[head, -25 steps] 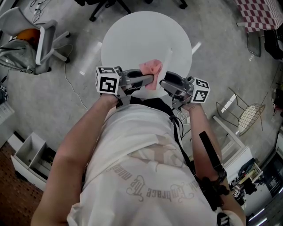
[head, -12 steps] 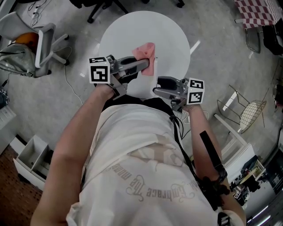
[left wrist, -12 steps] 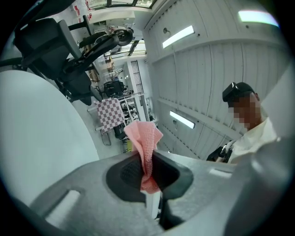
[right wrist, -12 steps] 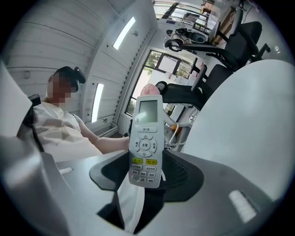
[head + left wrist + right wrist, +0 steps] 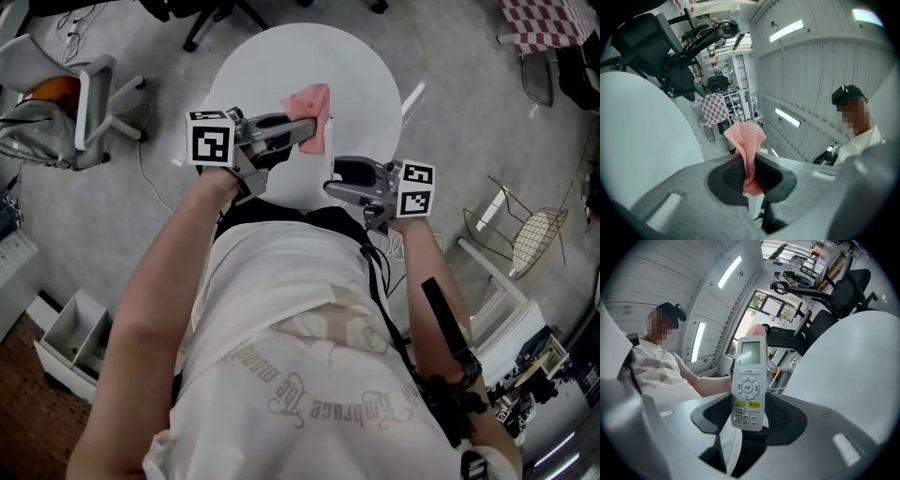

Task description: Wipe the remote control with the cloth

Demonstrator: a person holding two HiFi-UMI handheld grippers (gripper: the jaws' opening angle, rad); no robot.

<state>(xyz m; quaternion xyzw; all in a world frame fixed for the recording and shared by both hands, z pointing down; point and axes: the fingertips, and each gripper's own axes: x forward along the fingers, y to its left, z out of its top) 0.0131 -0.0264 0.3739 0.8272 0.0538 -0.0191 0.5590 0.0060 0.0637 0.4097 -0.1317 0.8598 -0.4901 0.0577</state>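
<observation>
– Two grips? Head view hides the remote control (image 5: 749, 385).
– Right gripper view: right gripper (image 5: 749, 417) clamped on it, slim white plastic, by the round table (image 5: 361, 80). Left gripper (image 5: 749, 174) pinches the pink waffle-weave cloth (image 5: 746, 140).

Pink cloth (image 5: 747, 139), white remote control (image 5: 749, 380) with yellow buttons (image 5: 739, 403), white table (image 5: 361, 75).
</observation>
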